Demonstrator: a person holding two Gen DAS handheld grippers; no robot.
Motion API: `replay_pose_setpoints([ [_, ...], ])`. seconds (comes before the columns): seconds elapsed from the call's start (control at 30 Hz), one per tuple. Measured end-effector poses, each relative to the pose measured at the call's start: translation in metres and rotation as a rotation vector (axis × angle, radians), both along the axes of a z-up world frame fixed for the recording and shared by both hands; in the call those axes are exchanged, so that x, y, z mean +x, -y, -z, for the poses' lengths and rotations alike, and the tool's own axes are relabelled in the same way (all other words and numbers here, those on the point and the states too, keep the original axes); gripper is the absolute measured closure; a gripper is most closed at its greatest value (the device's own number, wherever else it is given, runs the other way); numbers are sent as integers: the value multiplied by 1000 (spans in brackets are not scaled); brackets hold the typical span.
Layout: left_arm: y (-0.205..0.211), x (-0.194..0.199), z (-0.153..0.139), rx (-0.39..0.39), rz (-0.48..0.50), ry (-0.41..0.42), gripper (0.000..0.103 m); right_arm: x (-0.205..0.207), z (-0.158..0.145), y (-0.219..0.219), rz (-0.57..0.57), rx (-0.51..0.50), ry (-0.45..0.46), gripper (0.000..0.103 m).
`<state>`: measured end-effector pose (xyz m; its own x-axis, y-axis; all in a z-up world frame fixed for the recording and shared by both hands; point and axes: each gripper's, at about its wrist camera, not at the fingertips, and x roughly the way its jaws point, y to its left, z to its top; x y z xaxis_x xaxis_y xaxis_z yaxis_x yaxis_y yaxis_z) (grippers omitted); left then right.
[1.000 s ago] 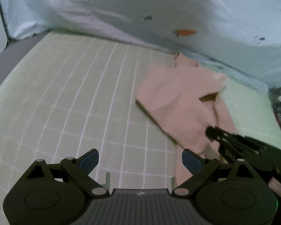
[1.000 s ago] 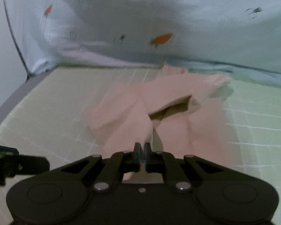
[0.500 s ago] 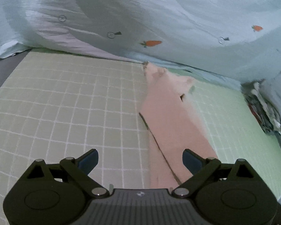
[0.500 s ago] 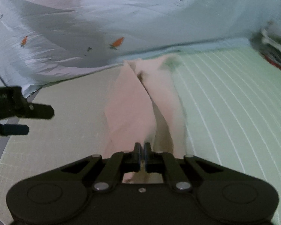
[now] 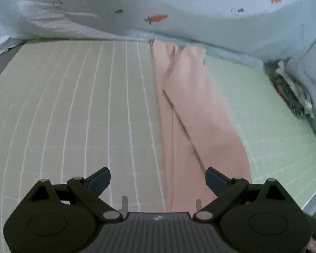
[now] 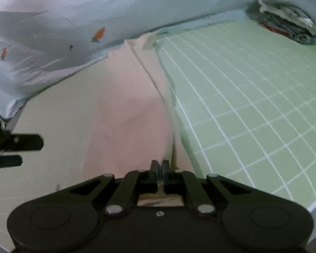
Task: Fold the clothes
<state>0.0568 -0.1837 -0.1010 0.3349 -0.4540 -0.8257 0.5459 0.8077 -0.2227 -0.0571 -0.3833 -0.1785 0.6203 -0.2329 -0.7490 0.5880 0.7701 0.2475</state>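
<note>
Pink garment [image 6: 128,109] may slip from clamped right gripper [image 6: 160,166] (thin hold) if tugged; left gripper [image 5: 158,179] stands apart.

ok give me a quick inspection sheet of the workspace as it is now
surface: green grid mat, flat, on a grey table.
job's things: pink garment stretched in a long strip across the mat, creased along its length.
clutter: heap of mixed clothes at the mat's far right corner.
grippers: left gripper open, holding nothing, beside the garment; right gripper shut on the garment's near end.
cables: nothing seen.
surroundings: pale blue carrot-print sheet draped behind the mat.
</note>
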Motion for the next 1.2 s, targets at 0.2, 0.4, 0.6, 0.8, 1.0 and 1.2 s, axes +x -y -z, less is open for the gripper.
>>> replay_pose_setpoints([
  [0.2, -3, -12, 21, 57, -8, -54, 6, 0, 12, 1, -4, -10, -57, 82],
  [0.4, 4, -15, 39, 115, -27, -76, 6, 2, 4, -3, -7, -76, -101, 52],
  [0.6, 13, -9, 55, 152, -50, -82, 6, 10, 3, 5, -20, -111, -99, 37],
  [0.8, 22, -2, 61, 166, -59, -87, 6, 27, 13, 13, -41, -96, -102, 37],
  [1.0, 39, 0, 65, 182, -49, -65, 1, 32, 18, 17, -55, -78, -87, 37],
  [1.2, 60, -3, 70, 213, -24, -9, 0, 29, 18, 13, -55, -86, -65, 37],
])
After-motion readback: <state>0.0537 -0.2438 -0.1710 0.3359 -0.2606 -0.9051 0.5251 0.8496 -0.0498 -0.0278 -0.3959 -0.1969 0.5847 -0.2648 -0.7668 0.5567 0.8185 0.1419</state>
